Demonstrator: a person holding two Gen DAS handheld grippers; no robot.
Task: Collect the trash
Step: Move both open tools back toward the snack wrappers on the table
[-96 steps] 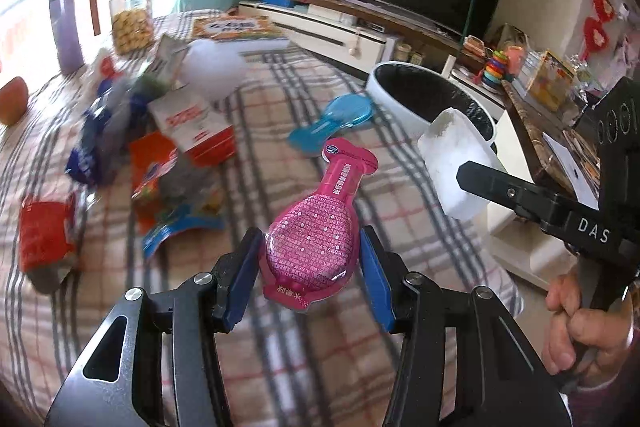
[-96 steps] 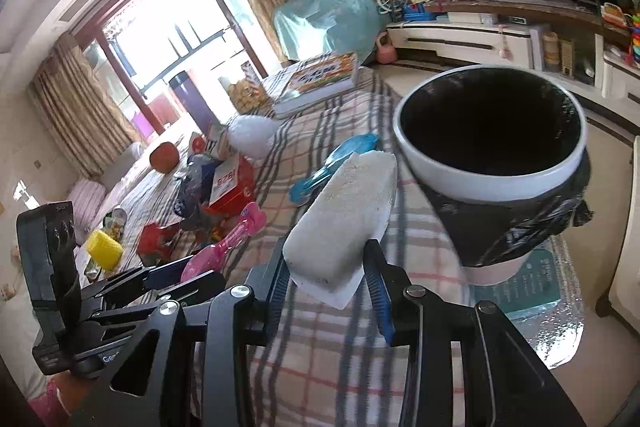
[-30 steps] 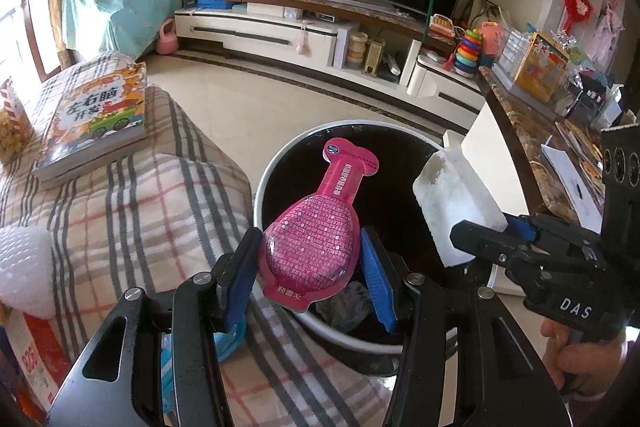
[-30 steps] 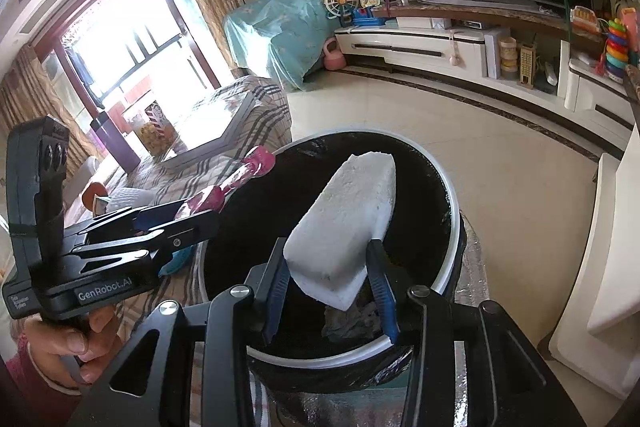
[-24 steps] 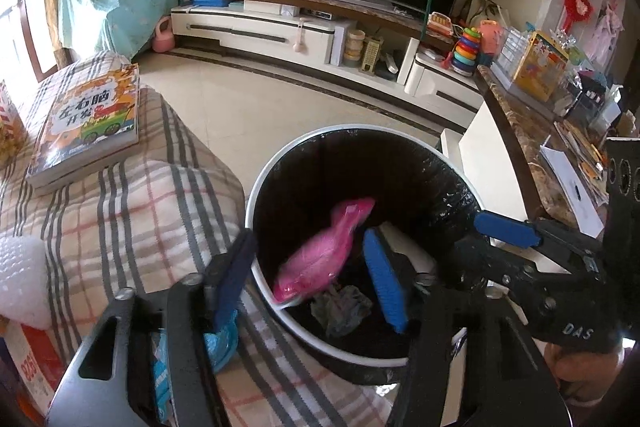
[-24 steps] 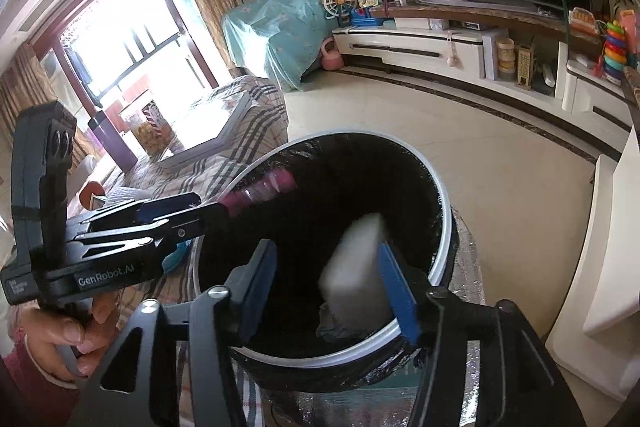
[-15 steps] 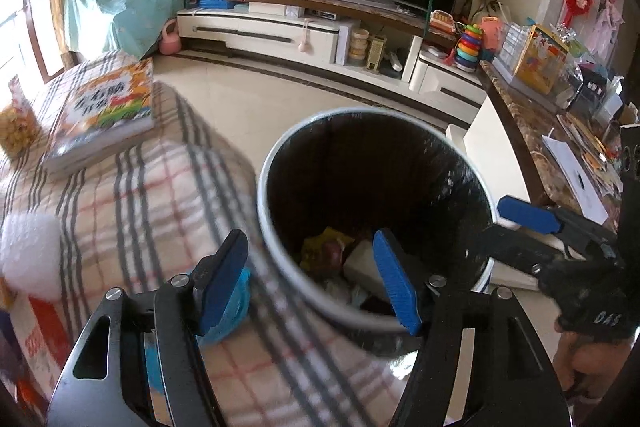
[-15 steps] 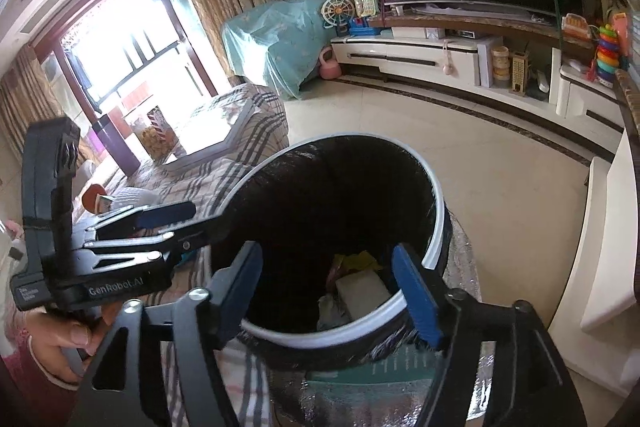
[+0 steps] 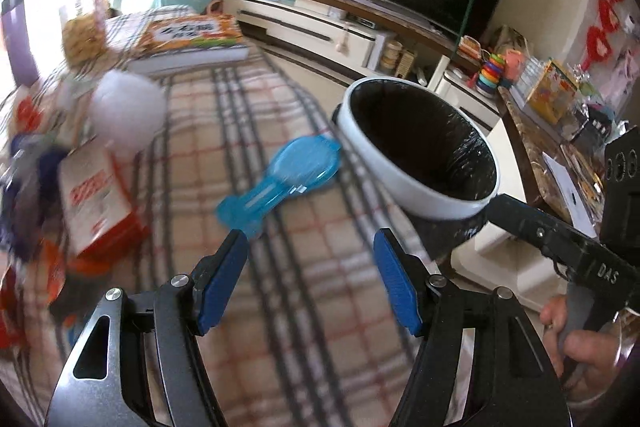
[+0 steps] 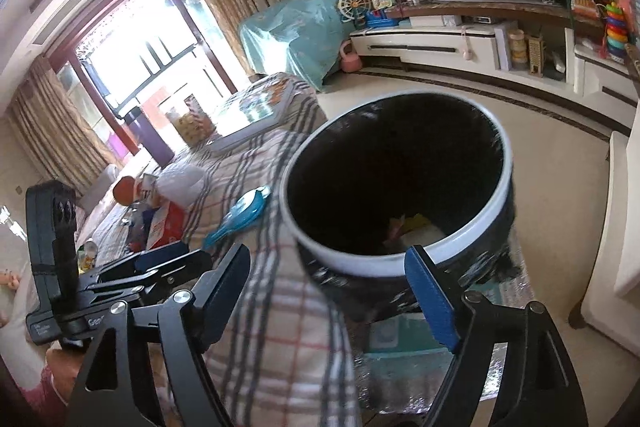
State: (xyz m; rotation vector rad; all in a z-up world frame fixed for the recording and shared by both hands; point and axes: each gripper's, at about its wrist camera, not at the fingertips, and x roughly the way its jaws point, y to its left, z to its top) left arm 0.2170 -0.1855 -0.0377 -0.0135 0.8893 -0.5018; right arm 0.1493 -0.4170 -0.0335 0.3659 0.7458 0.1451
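A table point(image 9: 320, 163) covered with a plaid cloth is seen in both wrist views. A white-rimmed bin point(image 9: 400, 163) lined with a black bag is set just beside its edge; in the right wrist view the bin point(image 10: 472, 223) is seen from above, and scraps of trash point(image 10: 416, 227), yellow, pink and pale, are seen lying at its bottom. A large picture book point(image 9: 192, 39) is laid at the far end of the table. A pile of packaging point(image 9: 80, 187), blurred, is gathered on the left part of the table, with a red and white carton point(image 9: 94, 197) at its near side and a white foam wad point(image 9: 128, 111) behind that. A flat blue plastic package point(image 9: 286, 173) is laid on the cloth between the pile and the bin, near the bin's rim but apart from it.

The left gripper point(image 9: 312, 279) is held above the cloth with its blue-padded fingers point(image 9: 220, 283) released, and nothing is gripped between them. The right gripper point(image 10: 336, 291) is held by the near rim of the bin; its fingers point(image 10: 430, 301) have just been spreading and are released too, with nothing between them. Part of a hand point(image 9: 580, 347) is seen on the right gripper's handle.
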